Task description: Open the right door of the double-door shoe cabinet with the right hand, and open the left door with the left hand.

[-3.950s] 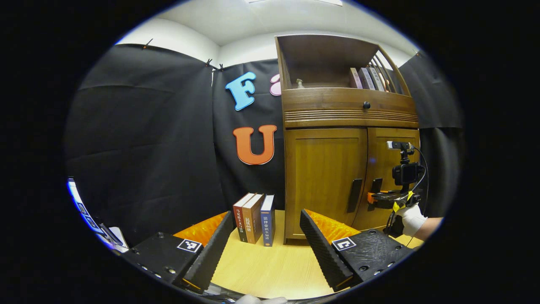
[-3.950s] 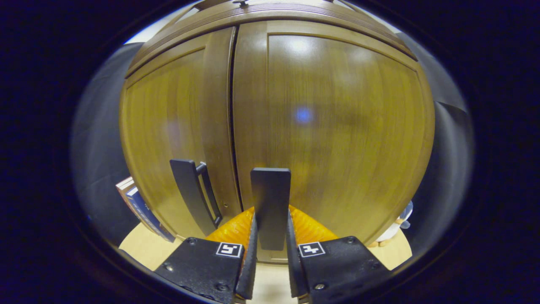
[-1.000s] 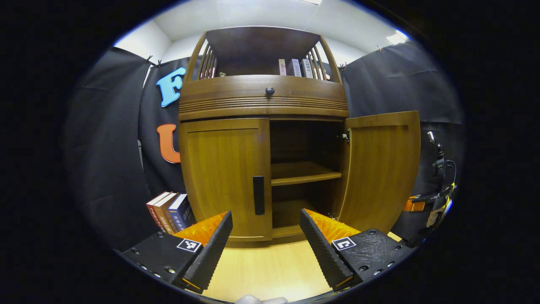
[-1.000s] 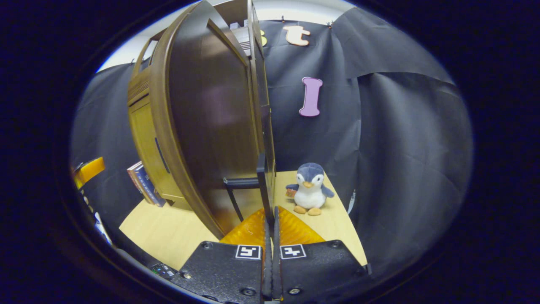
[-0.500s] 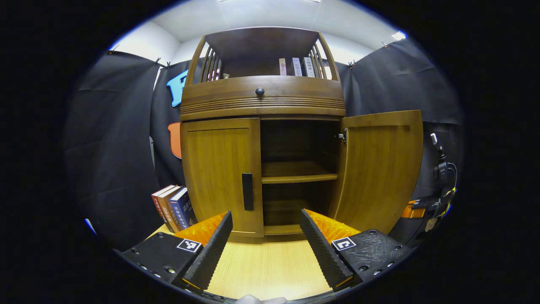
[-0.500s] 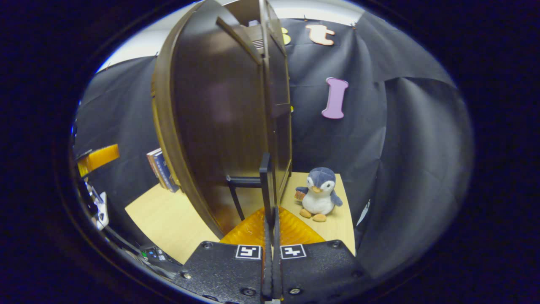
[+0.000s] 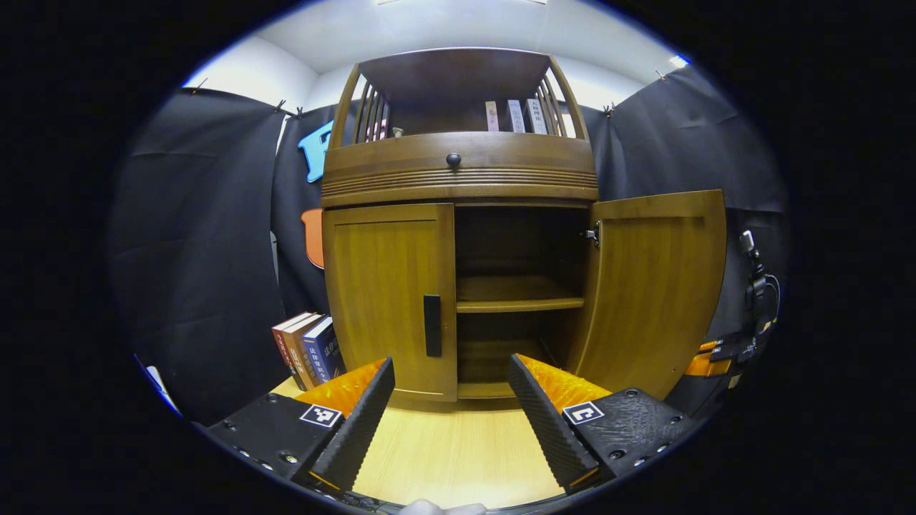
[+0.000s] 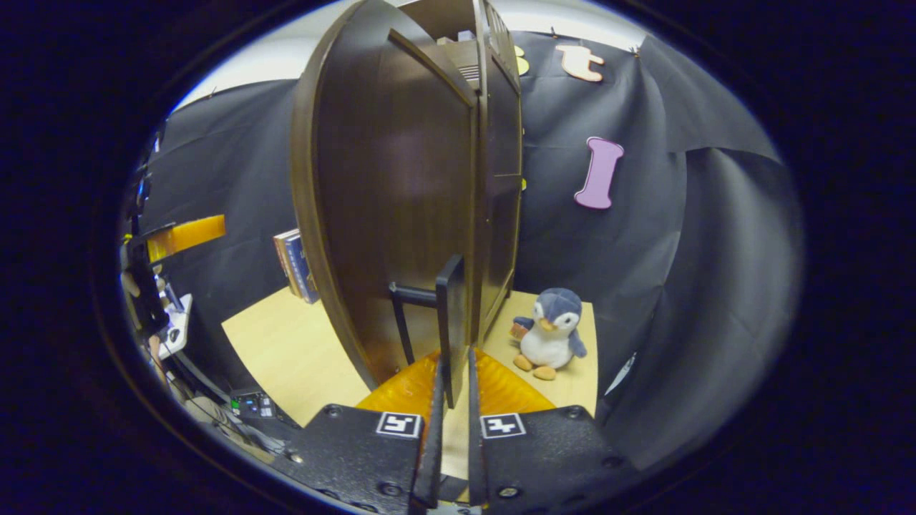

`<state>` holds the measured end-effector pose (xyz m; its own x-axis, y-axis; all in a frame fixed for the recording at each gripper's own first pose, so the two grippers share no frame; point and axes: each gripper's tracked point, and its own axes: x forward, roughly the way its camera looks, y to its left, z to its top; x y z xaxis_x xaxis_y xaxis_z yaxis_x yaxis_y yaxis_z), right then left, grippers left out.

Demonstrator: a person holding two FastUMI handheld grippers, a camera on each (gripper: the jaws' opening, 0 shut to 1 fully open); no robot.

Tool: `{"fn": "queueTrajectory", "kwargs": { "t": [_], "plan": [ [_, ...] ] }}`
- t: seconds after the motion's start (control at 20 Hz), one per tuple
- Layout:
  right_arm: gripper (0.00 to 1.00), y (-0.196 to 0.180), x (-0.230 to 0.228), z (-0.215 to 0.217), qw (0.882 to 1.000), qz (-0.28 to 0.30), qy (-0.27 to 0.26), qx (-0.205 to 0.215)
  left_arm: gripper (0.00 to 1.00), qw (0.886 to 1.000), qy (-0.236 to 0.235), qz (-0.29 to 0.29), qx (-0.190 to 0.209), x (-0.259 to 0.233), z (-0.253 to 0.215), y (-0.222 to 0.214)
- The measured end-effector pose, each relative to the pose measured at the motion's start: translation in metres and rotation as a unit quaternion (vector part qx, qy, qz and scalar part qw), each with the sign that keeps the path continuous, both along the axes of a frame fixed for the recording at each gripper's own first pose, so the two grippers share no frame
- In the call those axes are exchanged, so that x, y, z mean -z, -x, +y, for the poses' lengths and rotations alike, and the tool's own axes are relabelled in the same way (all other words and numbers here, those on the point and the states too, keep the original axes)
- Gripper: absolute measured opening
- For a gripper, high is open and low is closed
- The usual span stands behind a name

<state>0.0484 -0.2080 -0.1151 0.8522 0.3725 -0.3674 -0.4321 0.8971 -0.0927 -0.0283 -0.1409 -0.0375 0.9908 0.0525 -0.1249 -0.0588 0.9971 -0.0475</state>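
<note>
The wooden shoe cabinet [image 7: 458, 175] stands straight ahead in the left gripper view. Its left door [image 7: 390, 300] is closed, with a dark handle [image 7: 432, 325] at its inner edge. The right door [image 7: 655, 286] is swung wide, baring the inner shelves [image 7: 519, 302]. My left gripper [image 7: 451, 361] is open, low in front of the cabinet and short of the left handle. In the right gripper view the right door [image 8: 401, 200] is seen nearly edge-on. Its handle [image 8: 452, 322] sits between the narrowly parted fingers of my right gripper [image 8: 454, 357]. The right gripper [image 7: 715, 354] also shows beyond the open door.
Several books [image 7: 308, 350] stand left of the cabinet on the light wooden table [image 7: 444, 458]. A plush penguin [image 8: 551, 332] sits on the table behind the open door. More books [image 7: 512, 114] fill the top shelf. The left gripper [image 8: 186, 234] shows far left.
The right door has swung from closed to wide open. Over the last half second the right gripper's fingers have parted slightly around the handle. The left gripper has drifted a little.
</note>
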Motion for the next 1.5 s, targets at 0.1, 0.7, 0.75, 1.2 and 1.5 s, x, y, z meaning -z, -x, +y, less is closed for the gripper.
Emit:
{"fn": "queueTrajectory", "kwargs": {
  "t": [0.1,0.7,0.75,1.2,1.5],
  "plan": [
    [0.33,0.009,-0.004,-0.009,1.000,-0.006,0.014,0.013,0.96,1.000,-0.001,0.000,0.006,0.000,0.013,-0.008],
    [0.93,0.077,-0.048,0.061,0.996,-0.062,0.032,0.061,0.96,0.998,-0.008,-0.002,0.064,0.006,0.058,-0.063],
    [0.93,0.076,-0.052,0.074,0.995,-0.070,0.024,0.064,0.96,0.998,-0.008,-0.002,0.068,0.008,0.062,-0.066],
    [1.00,0.076,-0.071,0.125,0.980,-0.118,-0.020,0.162,0.96,0.996,-0.028,-0.005,0.087,0.011,0.111,-0.070],
    [0.98,0.063,-0.081,0.182,0.973,-0.141,-0.055,0.174,0.96,0.998,-0.018,-0.018,0.052,0.008,0.140,-0.068]
  ]
}}
